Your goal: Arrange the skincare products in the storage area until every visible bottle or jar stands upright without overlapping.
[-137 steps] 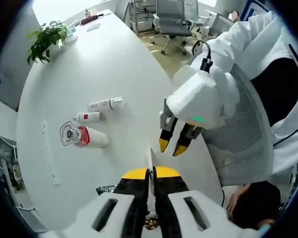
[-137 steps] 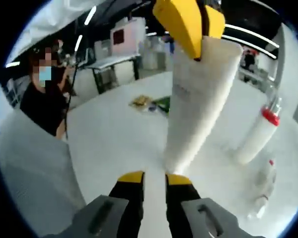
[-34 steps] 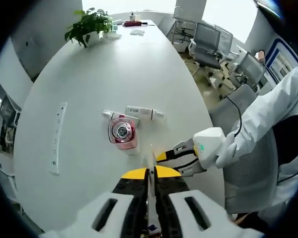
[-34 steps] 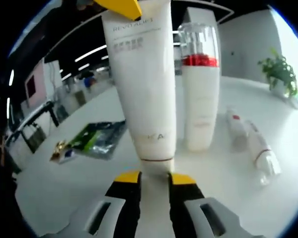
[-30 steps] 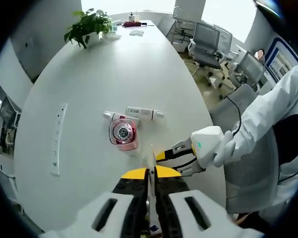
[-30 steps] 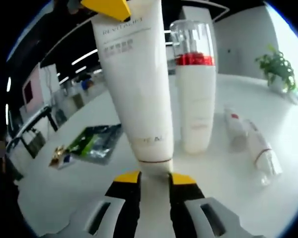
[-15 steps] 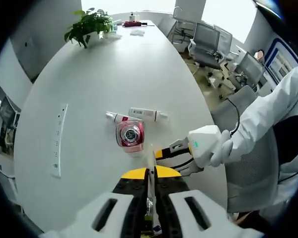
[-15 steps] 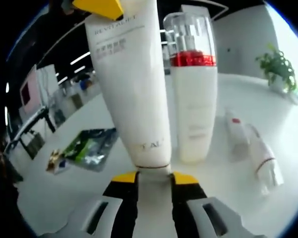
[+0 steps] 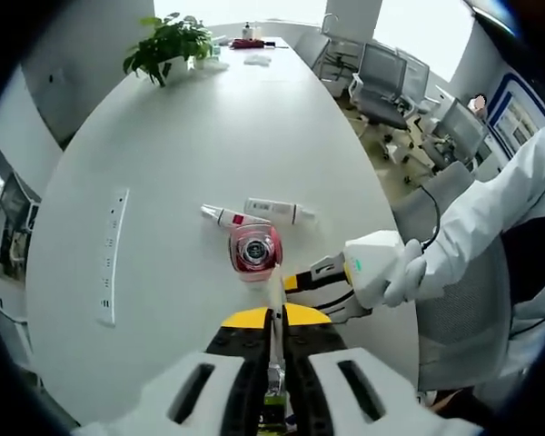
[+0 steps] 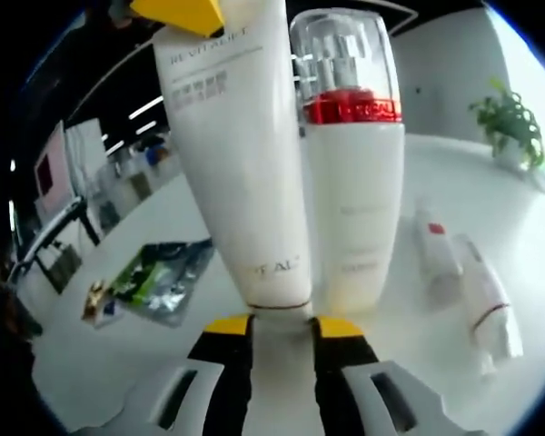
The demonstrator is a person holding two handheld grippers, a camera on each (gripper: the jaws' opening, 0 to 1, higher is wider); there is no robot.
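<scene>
A tall white plastic squeeze tube (image 10: 245, 173) carries grey lettering near its top and bottom. Beside it stands a white pump bottle (image 10: 352, 191) with a red collar and a clear cap. Two small white tubes (image 10: 459, 272) with red bands lie on the white oval table (image 9: 182, 163). A green and silver foil packet (image 10: 159, 272) rests further off. The right gripper (image 10: 271, 329) has yellow-tipped black fingers on a white body; the left gripper (image 9: 272, 320) is coloured the same. A green leafy plant (image 9: 168, 41) sits at the table's far end. A person's sleeve (image 9: 490, 227) is white.
</scene>
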